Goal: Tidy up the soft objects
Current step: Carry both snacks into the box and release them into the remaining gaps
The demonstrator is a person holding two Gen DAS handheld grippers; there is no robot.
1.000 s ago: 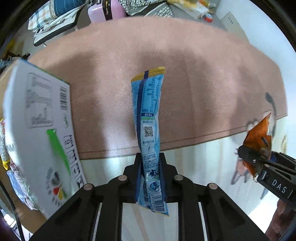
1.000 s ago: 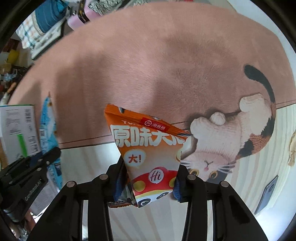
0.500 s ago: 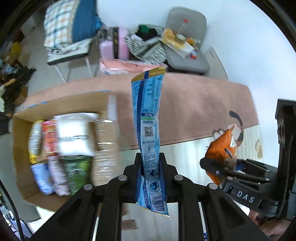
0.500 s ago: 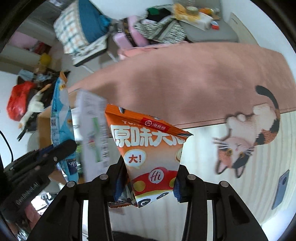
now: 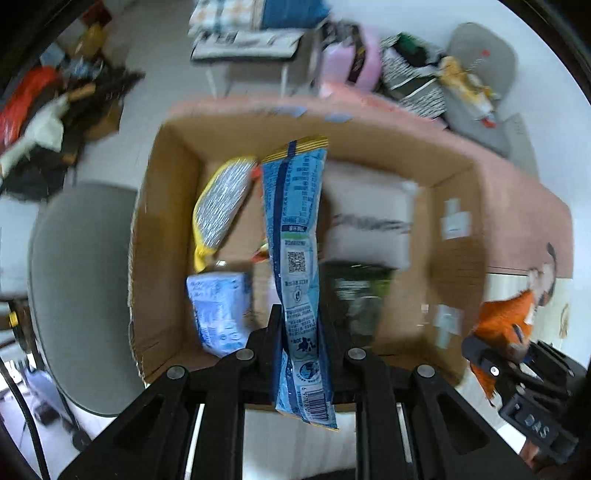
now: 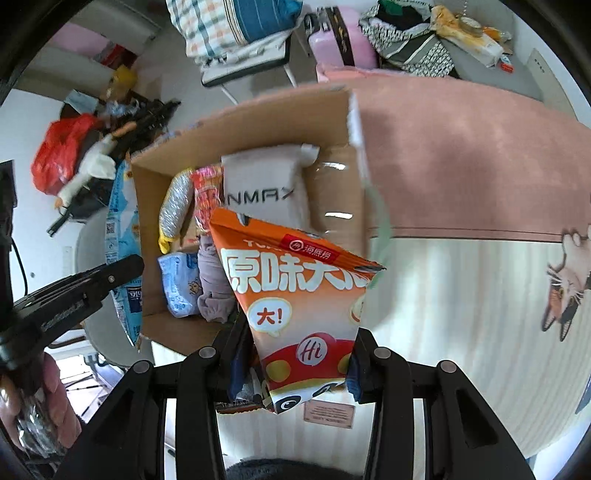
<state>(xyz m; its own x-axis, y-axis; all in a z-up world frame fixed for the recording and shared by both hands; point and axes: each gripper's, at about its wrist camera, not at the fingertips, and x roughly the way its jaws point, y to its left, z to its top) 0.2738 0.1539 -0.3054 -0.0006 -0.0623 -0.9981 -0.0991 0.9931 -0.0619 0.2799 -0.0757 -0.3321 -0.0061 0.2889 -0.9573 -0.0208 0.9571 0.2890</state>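
Note:
My left gripper [image 5: 301, 332] is shut on a long blue snack packet [image 5: 297, 258] and holds it upright over the open cardboard box [image 5: 147, 229]. My right gripper [image 6: 299, 347] is shut on an orange snack bag [image 6: 291, 288] with Chinese print, held above the box's near right part. The box [image 6: 273, 122] holds a yellow-silver bag [image 5: 218, 206], a light blue pack [image 5: 218, 314], a white pouch [image 6: 262, 184] and a dark green pack [image 5: 362, 295]. The blue packet also shows in the right wrist view [image 6: 123, 236], the orange bag in the left wrist view [image 5: 506, 325].
The box stands on a pink rug [image 6: 461, 158] with a cat figure [image 6: 565, 280]. A grey round seat [image 5: 77, 288] is left of the box. Chairs with bags and clothes [image 6: 236, 33] stand behind, clutter [image 6: 74, 155] at far left.
Both grippers swung left from over the rug to over the box, each still holding its packet. The box's inside has come into full view.

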